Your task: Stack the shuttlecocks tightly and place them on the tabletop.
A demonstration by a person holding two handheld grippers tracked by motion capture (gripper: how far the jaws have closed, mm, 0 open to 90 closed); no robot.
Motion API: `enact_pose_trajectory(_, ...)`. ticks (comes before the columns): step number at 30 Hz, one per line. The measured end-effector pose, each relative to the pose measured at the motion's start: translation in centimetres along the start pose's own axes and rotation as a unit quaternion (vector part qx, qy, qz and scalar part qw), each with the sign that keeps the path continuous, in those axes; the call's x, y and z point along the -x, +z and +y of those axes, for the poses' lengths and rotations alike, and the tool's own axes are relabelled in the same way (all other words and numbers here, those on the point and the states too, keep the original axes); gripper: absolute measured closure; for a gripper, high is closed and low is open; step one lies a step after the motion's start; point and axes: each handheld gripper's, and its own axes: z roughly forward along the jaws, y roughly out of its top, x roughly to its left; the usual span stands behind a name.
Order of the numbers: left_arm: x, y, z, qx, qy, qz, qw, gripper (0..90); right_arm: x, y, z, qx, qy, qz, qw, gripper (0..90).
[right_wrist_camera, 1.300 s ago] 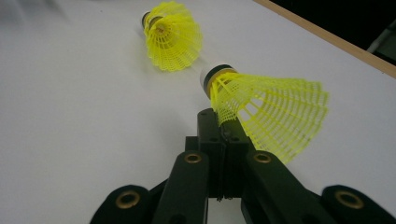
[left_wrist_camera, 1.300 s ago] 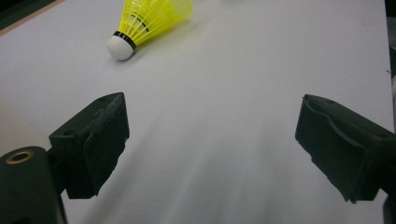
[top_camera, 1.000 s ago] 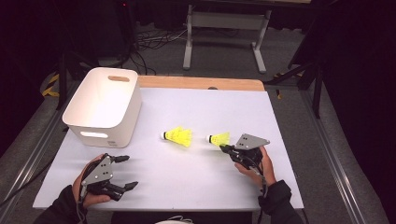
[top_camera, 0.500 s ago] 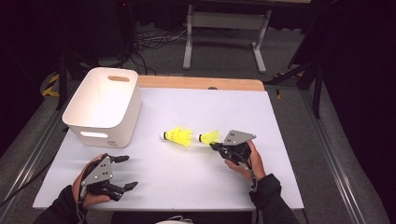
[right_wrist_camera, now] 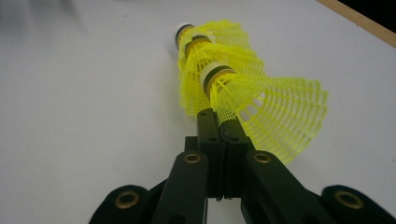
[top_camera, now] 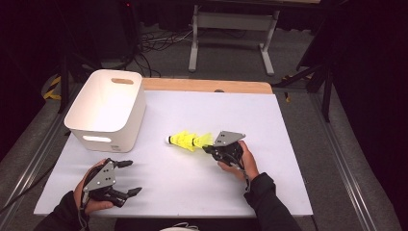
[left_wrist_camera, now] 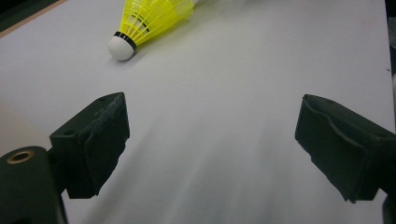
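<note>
- The right gripper (top_camera: 208, 147) has its fingers (right_wrist_camera: 219, 135) pressed together on the netted skirt of a yellow shuttlecock (right_wrist_camera: 261, 109), lifted just over the worktop (top_camera: 269, 144).
- Its white-and-black cork tip noses into the skirt of the stack of shuttlecocks (top_camera: 182, 140) lying mid-worktop, same bright yellow mesh, white tips.
- The left gripper (top_camera: 129, 177) rests near the front edge, fingers (left_wrist_camera: 95, 140) spread wide with nothing between them.
- A white bin (top_camera: 107, 111) stands at the back left.
- The worktop is plain white with a wooden back strip; behind it, dark floor, cables and a grey metal stand.

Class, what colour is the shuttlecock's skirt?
Bright yellow mesh skirt, clearest in the right gripper view.
</note>
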Motion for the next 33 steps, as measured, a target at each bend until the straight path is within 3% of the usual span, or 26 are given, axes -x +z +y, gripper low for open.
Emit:
enact_pose_trajectory(12, 0.1, 0.0, 0.0, 0.0, 0.002, -0.001, 1.0, 11.1, -1.1, 1.6, 1.1, 0.001, -0.014, 0.019, 0.9997, 89.7)
enact_pose_trajectory(24, 0.2, 0.0, 0.0, 0.0, 0.003, -0.009, 1.0, 11.8, -1.5, 2.5, 1.3, -0.003, -0.014, 0.022, 0.9997, 88.6)
enact_pose_trajectory(33, 0.2, -0.1, 0.0, 0.001, 0.004, -0.01, 0.9999, 11.9, -1.5, 3.1, 1.2, -0.013, -0.012, 0.019, 0.9997, 81.2)
